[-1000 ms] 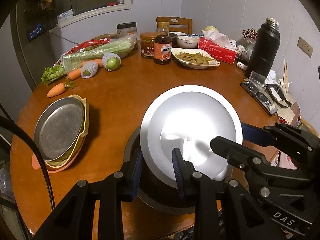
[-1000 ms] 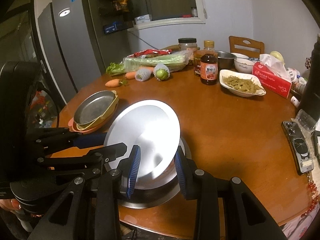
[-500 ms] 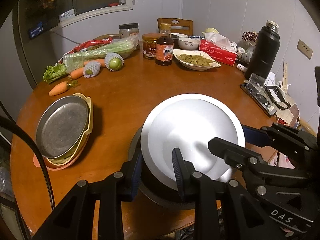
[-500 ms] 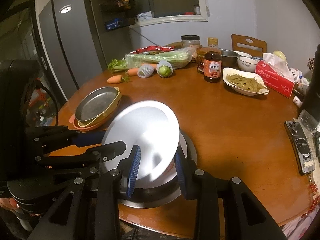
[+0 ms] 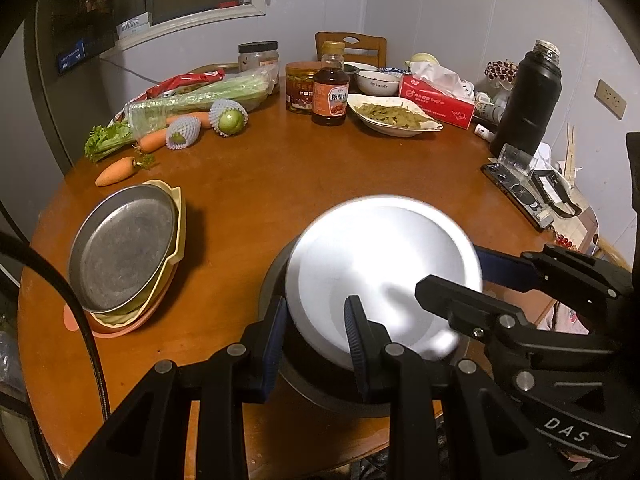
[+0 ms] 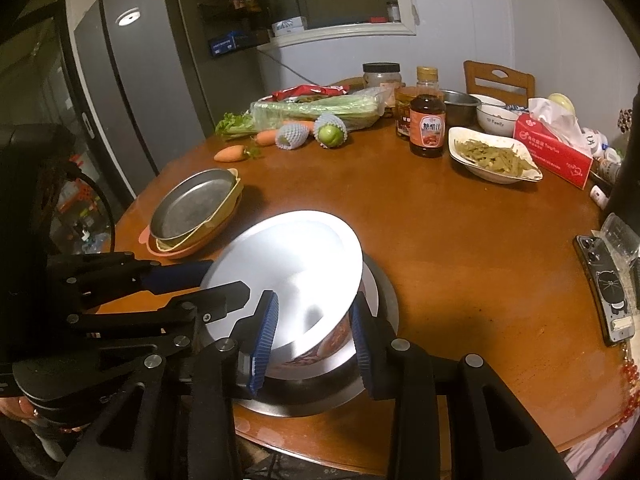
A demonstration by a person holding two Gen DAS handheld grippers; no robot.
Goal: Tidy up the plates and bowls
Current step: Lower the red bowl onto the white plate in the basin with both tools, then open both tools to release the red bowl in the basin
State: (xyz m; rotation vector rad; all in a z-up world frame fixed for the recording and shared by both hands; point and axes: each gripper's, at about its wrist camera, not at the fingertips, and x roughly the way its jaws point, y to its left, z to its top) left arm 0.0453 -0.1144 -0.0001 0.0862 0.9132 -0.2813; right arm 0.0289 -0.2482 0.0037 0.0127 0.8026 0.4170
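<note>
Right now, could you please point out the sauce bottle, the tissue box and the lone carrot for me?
sauce bottle [image 5: 330, 98], left wrist view, on its label.
tissue box [image 5: 436, 100], left wrist view, on its red side.
lone carrot [image 6: 229, 153], right wrist view, on its middle.

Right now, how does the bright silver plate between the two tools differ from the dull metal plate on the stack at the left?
The bright silver plate is tilted, its far edge raised over a dark bowl; the dull metal plate rests on top of the yellow dish. The bright one shines without marks; the dull one looks grey and worn. The bright one has tools at its rim; nothing touches the dull one. Both are round, shallow metal plates.
</note>
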